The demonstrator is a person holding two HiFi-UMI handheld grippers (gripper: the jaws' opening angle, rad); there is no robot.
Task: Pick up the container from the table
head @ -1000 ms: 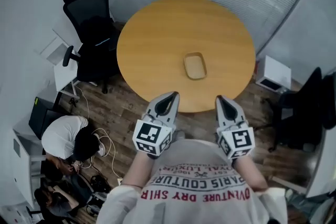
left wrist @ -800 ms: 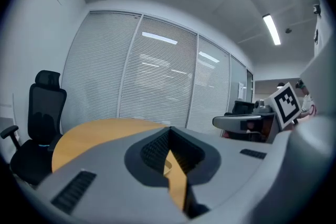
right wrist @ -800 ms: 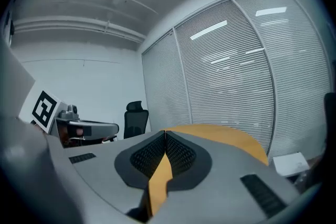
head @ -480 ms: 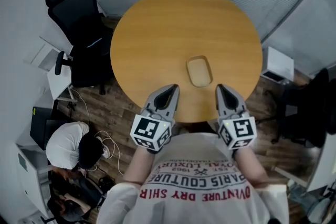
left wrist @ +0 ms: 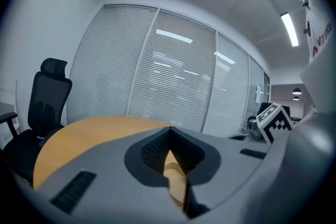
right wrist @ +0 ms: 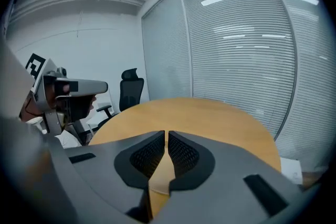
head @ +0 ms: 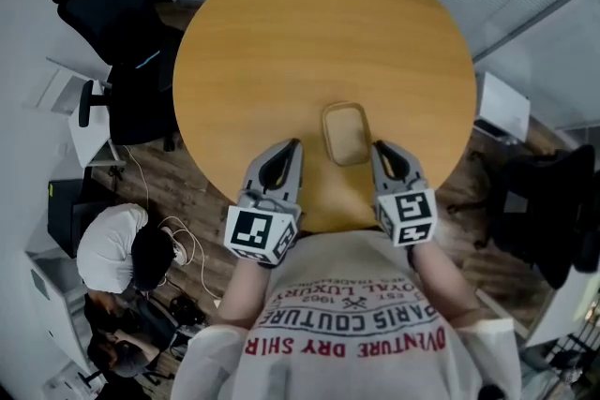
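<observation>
1. Left gripper (head: 294,145) and right gripper (head: 379,146): two in all, each with jaws closed together, nothing held, poised over the table's near edge.
2. Just ahead, between both tips: one container (head: 346,133), shallow, tan, round-cornered, lying flat and apparently empty.
3. Probably light and stiff, yet apt to skid on smooth wood; best pinched at the raised rim of a long side, jaws opened first.
4. Underneath and beyond: one round wooden table (head: 319,23).
5. Farthest: black office chair (head: 103,23) at left, second dark chair (head: 553,201) at right.

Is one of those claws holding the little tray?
No, the container sits on the table between the left gripper and the right gripper, both shut on nothing.
</observation>
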